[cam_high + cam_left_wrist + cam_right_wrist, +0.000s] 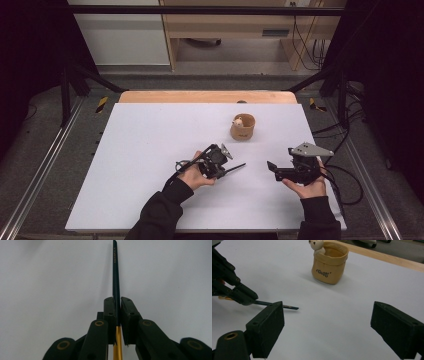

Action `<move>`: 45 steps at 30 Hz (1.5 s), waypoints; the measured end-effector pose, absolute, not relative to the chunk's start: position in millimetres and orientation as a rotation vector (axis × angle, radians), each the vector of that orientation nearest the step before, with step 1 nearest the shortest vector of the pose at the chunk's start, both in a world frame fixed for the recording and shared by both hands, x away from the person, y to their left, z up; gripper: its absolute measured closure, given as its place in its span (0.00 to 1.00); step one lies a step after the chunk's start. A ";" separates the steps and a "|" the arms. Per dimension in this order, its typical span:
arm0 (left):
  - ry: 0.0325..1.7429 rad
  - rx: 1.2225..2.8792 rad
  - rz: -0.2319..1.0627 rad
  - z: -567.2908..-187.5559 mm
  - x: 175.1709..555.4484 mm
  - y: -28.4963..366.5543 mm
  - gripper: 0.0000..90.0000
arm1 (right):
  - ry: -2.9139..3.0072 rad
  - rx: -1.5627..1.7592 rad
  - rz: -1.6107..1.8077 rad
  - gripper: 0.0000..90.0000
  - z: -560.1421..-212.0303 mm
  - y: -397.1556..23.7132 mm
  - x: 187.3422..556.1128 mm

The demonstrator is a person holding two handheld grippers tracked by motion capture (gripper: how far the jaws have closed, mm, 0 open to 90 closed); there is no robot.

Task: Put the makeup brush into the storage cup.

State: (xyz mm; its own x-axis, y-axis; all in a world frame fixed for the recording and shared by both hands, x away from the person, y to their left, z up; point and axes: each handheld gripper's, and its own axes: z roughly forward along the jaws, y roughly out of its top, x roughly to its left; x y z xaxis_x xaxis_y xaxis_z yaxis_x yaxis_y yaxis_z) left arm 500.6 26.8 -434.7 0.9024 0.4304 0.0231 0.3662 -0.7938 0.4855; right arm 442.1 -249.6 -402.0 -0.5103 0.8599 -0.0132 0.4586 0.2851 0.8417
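Observation:
My left gripper [224, 171] [117, 307] is shut on a dark green pencil [115, 277] with a gold rear part; the pencil [235, 169] juts forward past the jaws, low over the white table. In the right gripper view the pencil [287, 306] points right from the left gripper [249, 300]. My right gripper [271, 167] [327, 327] is open with nothing between its jaws, a little right of the pencil tip. A small tan fabric pot [243, 127] [329, 262] with a white bear figure [316, 246] at its rim stands upright beyond both grippers.
The white table surface [150, 150] rests on a wooden top [200, 96] whose far edge shows. Cables [345, 180] trail from the right gripper off the table's right side. Metal rails [45, 165] run along both sides.

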 end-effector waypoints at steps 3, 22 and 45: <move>0.576 2.570 0.186 -431.5 500.1 29.4 0.92 | 2.091 1.180 1.129 0.13 -401.7 -249.8 441.7; 0.592 2.507 0.207 -406.8 483.4 73.5 0.92 | 2.175 1.049 1.072 0.13 -398.2 -234.7 438.9; 0.614 2.454 0.209 -397.4 467.0 122.1 0.92 | 2.333 0.770 1.003 0.18 -389.6 -189.1 441.6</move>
